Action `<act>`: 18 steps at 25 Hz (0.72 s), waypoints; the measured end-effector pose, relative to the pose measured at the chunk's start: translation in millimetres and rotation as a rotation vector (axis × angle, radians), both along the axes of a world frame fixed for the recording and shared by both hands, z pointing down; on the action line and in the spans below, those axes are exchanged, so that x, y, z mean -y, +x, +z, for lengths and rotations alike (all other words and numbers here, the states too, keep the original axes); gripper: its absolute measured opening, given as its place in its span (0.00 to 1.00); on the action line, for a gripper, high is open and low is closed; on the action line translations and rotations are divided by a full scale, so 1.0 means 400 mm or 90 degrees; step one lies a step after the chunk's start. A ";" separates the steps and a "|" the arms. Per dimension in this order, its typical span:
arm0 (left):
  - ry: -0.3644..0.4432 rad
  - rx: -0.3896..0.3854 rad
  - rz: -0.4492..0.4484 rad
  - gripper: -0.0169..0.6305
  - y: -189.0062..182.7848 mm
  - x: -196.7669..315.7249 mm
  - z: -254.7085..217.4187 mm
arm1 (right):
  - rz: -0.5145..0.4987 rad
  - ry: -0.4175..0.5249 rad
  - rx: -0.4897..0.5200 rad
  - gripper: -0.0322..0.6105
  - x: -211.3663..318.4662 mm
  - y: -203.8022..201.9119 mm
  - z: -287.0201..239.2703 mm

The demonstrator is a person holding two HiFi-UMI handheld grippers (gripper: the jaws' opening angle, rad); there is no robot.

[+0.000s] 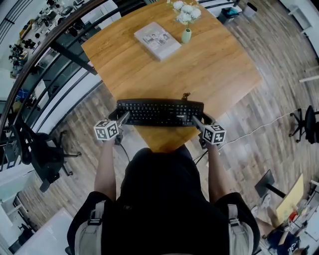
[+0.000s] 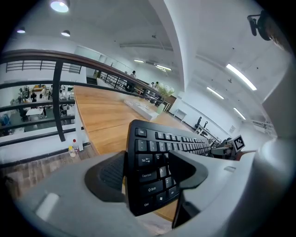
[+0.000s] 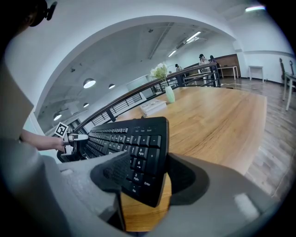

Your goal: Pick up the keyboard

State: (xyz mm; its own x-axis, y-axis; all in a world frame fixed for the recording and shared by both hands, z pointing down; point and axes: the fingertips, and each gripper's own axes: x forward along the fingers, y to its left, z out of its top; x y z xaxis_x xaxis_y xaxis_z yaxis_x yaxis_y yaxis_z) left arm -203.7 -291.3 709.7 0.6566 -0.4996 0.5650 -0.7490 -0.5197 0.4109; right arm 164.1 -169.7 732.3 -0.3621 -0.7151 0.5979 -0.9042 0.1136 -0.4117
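Note:
A black keyboard [image 1: 159, 113] lies crosswise over the near edge of the wooden table [image 1: 214, 64]. My left gripper [image 1: 123, 117] is shut on its left end and my right gripper [image 1: 197, 121] on its right end. In the left gripper view the jaws [image 2: 148, 172] clamp the keyboard [image 2: 159, 152] over the Ctrl and Shift keys. The right gripper view has the jaws [image 3: 147, 177] closed over the number pad end of the keyboard [image 3: 134, 139]. I cannot tell whether the keyboard touches the tabletop.
A book [image 1: 157, 41] and a small green vase [image 1: 186, 35] with white flowers [image 1: 186, 12] stand at the far side of the table. A railing [image 1: 55, 47] runs along the left. Office chairs [image 1: 42, 154] stand on the wooden floor at left and right.

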 end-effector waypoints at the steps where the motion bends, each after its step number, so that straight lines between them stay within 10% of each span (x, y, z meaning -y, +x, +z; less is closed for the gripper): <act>1: 0.005 -0.002 -0.002 0.48 -0.003 -0.005 -0.009 | 0.001 0.003 0.000 0.44 -0.004 -0.002 -0.007; 18: 0.080 -0.029 -0.026 0.48 -0.047 -0.088 -0.139 | -0.018 0.060 -0.044 0.44 -0.065 -0.037 -0.145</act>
State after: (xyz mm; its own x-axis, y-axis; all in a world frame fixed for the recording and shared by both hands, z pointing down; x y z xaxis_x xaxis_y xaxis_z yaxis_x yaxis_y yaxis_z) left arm -222.5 -256.1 654.2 0.6571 -0.5919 0.4667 -0.7533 -0.5382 0.3780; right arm 149.2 -143.8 674.3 -0.3431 -0.7598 0.5523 -0.9260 0.1748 -0.3347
